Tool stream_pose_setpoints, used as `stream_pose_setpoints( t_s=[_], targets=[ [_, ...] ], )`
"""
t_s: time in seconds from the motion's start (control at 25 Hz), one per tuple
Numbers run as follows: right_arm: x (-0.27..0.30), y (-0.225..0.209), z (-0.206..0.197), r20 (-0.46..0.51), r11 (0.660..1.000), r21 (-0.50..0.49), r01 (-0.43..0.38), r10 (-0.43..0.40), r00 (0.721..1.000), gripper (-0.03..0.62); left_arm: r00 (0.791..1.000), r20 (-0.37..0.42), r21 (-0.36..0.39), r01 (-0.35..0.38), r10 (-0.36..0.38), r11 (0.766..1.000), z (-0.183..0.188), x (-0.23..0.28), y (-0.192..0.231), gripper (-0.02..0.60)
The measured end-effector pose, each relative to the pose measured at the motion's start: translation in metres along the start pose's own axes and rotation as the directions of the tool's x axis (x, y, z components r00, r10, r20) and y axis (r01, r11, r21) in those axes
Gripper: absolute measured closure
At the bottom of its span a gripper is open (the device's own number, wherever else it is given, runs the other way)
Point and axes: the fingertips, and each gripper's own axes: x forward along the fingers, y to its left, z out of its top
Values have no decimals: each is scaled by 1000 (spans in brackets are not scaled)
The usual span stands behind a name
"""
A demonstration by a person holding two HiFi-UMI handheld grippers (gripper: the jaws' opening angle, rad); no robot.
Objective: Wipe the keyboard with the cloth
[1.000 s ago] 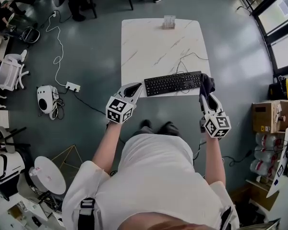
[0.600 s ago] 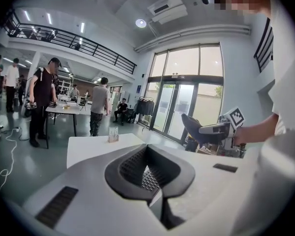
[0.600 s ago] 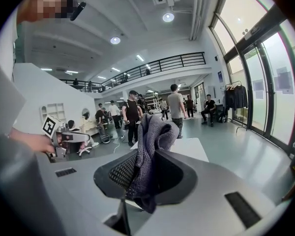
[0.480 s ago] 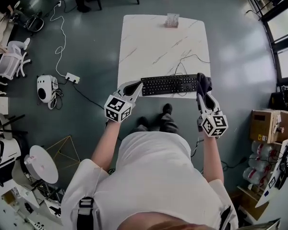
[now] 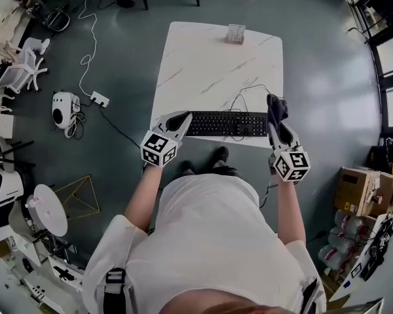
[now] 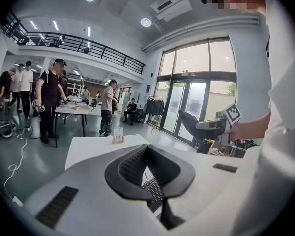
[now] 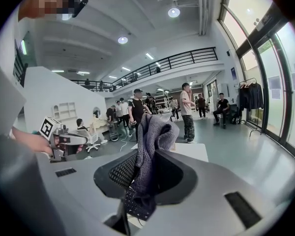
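A black keyboard [image 5: 226, 123] lies along the near edge of the white marble table [image 5: 209, 64], its cable looping behind it. My left gripper [image 5: 181, 117] is shut and empty, its tips at the keyboard's left end. My right gripper [image 5: 276, 112] is shut on a dark grey cloth [image 5: 276, 107], which sticks up past the jaws at the keyboard's right end. In the right gripper view the cloth [image 7: 150, 146] hangs folded between the jaws, with keys [image 7: 119, 171] visible behind. In the left gripper view the keyboard [image 6: 153, 188] shows past the closed jaws.
A small clear holder [image 5: 234, 34] stands at the table's far edge. A power strip [image 5: 99, 99] with a white cable and a white device [image 5: 64, 108] lie on the floor to the left. Cardboard boxes [image 5: 354, 191] sit at the right. People stand at a far table [image 6: 73, 109].
Both grippers have moved forward over the table's near edge, closer to the keyboard's two ends. The cloth stays gripped in the right gripper. The left gripper stays shut.
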Motion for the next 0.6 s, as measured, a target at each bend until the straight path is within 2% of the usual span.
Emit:
stream_pose_setpoints(
  t_s=[0.4, 0.6],
  targets=[
    [27, -51, -7, -52, 996, -16, -89, 88, 995, 487, 993, -14, -33, -120, 119, 992, -8, 29, 3, 574],
    [40, -70, -20, -90, 992, -1, -124, 124, 988, 487, 984, -17, -82, -176, 175, 981, -23, 35, 9, 574]
  ],
)
